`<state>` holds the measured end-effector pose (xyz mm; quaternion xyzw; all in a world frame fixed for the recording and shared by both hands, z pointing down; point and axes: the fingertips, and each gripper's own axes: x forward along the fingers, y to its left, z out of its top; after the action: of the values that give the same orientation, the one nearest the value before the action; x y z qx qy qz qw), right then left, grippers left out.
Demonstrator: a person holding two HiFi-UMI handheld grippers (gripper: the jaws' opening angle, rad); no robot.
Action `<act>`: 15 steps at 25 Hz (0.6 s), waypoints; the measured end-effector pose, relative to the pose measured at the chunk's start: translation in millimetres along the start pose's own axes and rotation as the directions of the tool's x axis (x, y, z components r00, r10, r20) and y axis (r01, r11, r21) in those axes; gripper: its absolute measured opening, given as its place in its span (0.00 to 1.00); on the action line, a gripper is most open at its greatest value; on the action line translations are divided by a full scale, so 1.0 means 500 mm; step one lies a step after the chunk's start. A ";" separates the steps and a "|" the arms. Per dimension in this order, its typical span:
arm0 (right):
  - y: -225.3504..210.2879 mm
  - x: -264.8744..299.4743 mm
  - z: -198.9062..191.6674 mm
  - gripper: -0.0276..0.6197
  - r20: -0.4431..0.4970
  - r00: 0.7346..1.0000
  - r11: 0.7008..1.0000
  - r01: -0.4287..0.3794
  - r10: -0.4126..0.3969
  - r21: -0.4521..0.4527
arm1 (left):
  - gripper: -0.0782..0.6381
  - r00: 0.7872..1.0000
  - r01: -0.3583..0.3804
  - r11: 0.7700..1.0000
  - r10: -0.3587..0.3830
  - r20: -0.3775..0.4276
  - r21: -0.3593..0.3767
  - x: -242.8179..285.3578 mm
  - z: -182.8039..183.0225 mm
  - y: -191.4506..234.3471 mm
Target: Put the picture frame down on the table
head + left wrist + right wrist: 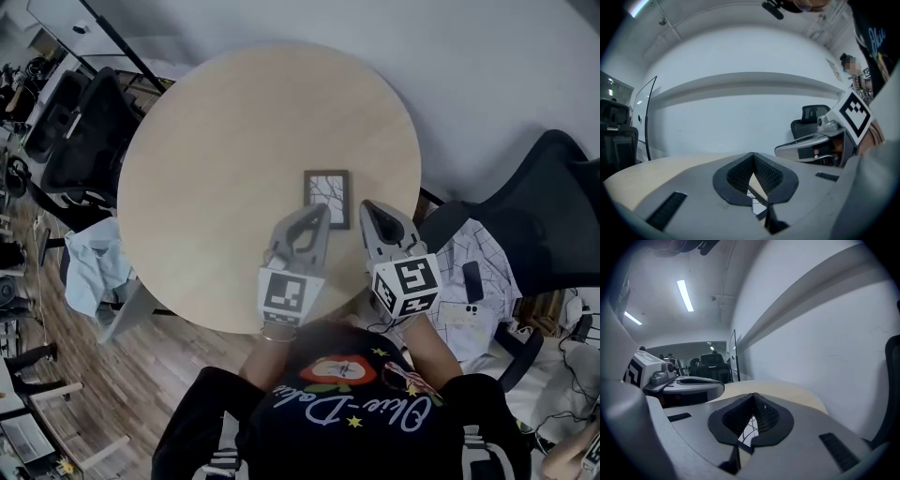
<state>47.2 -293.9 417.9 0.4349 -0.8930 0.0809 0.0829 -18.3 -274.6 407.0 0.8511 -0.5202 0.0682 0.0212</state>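
Picture frame (327,199) lies flat on the round desk (216,169); left gripper (322,210) and right gripper (368,206) hover on its near side, both closed and empty.

Table (211,141) open around picture frame (326,192); office chair (539,220) right.

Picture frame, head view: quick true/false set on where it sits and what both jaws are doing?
1. The picture frame lies on the round table. True.
2. The left gripper holds the frame. False: its jaws are shut with nothing between them.
3. The right gripper has its jaws together. True.
4. The frame is at the table's far edge, by the wall. False: it lies on the half nearer the person, just ahead of both grippers.
5. A black office chair stands to the right of the table. True.
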 end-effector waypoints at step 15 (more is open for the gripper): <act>0.004 -0.015 0.006 0.04 0.010 1.000 1.000 -0.008 0.008 -0.001 | 0.11 1.000 0.005 1.000 -0.006 0.014 0.017 -0.005 0.015 -0.012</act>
<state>50.1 -287.6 413.4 0.4315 -0.8953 0.0784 0.0782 -13.5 -270.6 399.6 0.8531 -0.5174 0.0666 0.0108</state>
